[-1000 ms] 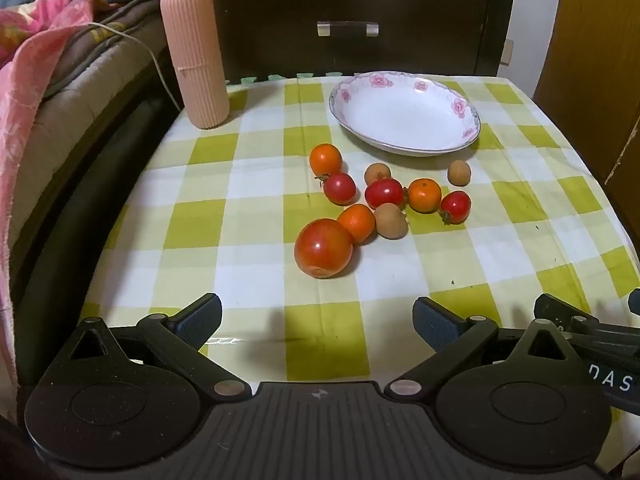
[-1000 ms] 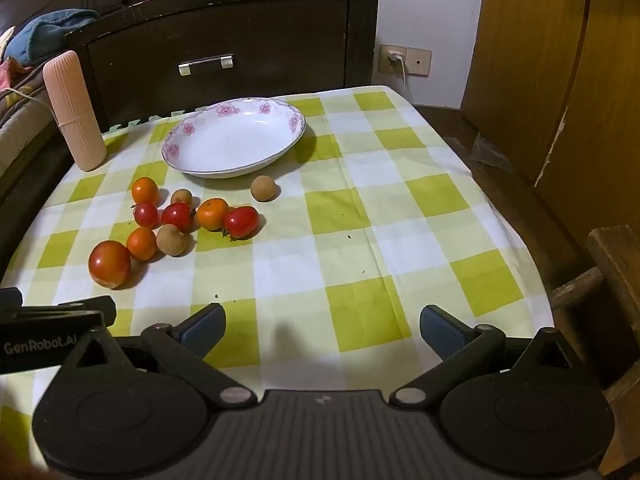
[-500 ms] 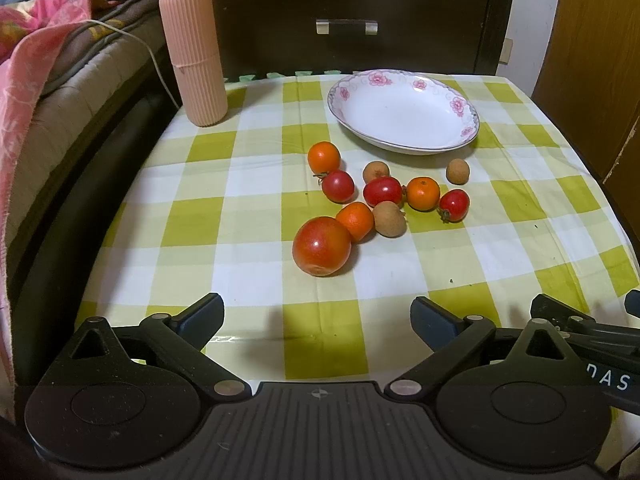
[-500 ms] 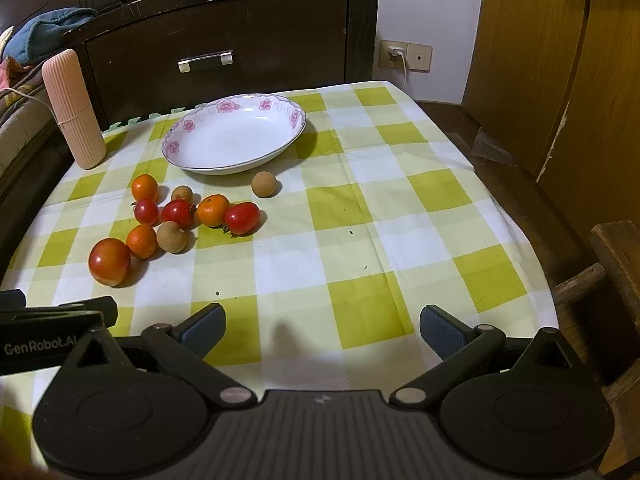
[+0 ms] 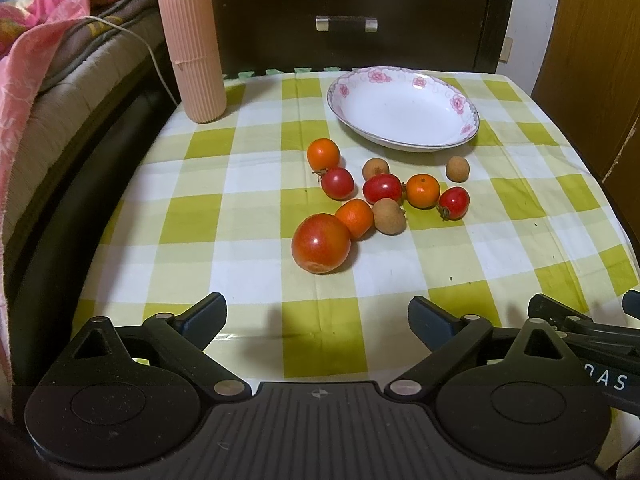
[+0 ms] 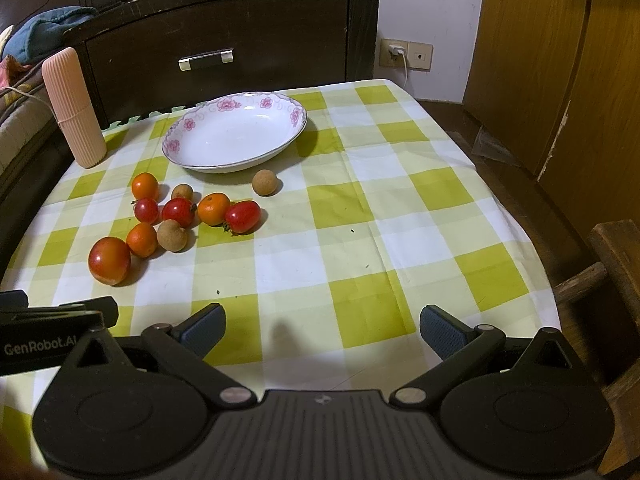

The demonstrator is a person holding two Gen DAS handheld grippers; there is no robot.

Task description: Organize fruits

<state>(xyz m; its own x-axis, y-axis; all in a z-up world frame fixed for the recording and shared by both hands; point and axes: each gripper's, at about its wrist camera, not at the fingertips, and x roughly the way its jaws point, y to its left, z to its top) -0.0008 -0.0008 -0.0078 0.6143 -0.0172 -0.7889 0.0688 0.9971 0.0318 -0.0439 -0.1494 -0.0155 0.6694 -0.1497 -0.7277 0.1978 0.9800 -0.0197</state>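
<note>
While both grippers, left gripper (image 5: 316, 316) and right gripper (image 6: 322, 326), hover with jaws spread and nothing held, 10 fruits (image 5: 382, 194) lie clustered before the plate (image 5: 404, 110). Only the right view shows the wall socket (image 6: 406, 55).

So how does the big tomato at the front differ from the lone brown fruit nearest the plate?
The big tomato is glossy red-orange and the largest fruit; the brown fruit is dull tan and much smaller. The tomato touches an orange fruit at the near edge of the cluster; the brown one sits apart, close to the plate. Both are round and lie on the checked cloth, outside the plate.
</note>
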